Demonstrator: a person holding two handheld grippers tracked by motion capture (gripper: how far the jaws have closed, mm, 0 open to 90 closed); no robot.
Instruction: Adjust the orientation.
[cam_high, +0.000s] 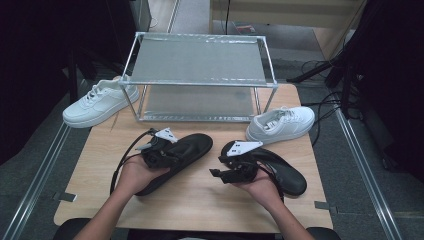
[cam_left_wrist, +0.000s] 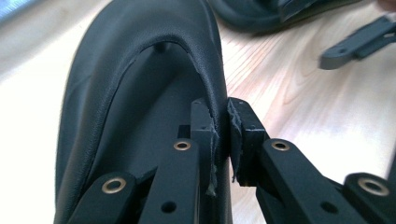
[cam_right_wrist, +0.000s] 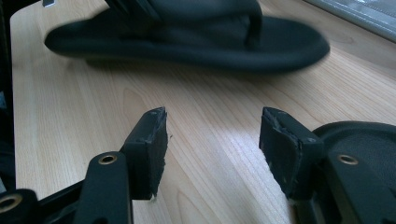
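Left gripper: left gripper (cam_left_wrist: 219, 140) clamps the thin edge of the black leather slipper's upper, one pad inside the opening, one outside – jaws narrow, pinching the leather.
Right gripper: right gripper (cam_right_wrist: 212, 140) hangs just over the pale wooden tabletop (cam_right_wrist: 215, 93) with jaws spread wide and only bare wood between the pads (cam_right_wrist: 152, 149); in the high view it sits at (cam_high: 216, 172).
Held slipper: black leather slipper (cam_high: 182, 150) – smooth, matte, rounded closed toe, open back, a stitched rim along the opening (cam_left_wrist: 140, 60).
Held slipper, place: left of the tabletop's middle, in front of the rack, with the left hand (cam_high: 132, 175) at its heel end.
Held slipper, axis: long axis runs diagonally in the high view, toe toward the far right, heel toward the person.
Second slipper: matching black slipper (cam_high: 282, 170) lies under and beside the right hand (cam_high: 257, 185), heel end far left, the other end near right.
Writing: no brand or label can be read on either slipper.
Surroundings: silver metal two-shelf rack (cam_high: 200, 75) at the far edge; one white lace-up sneaker (cam_high: 100, 102) to its left, another white sneaker (cam_high: 280, 124) at its right front corner.
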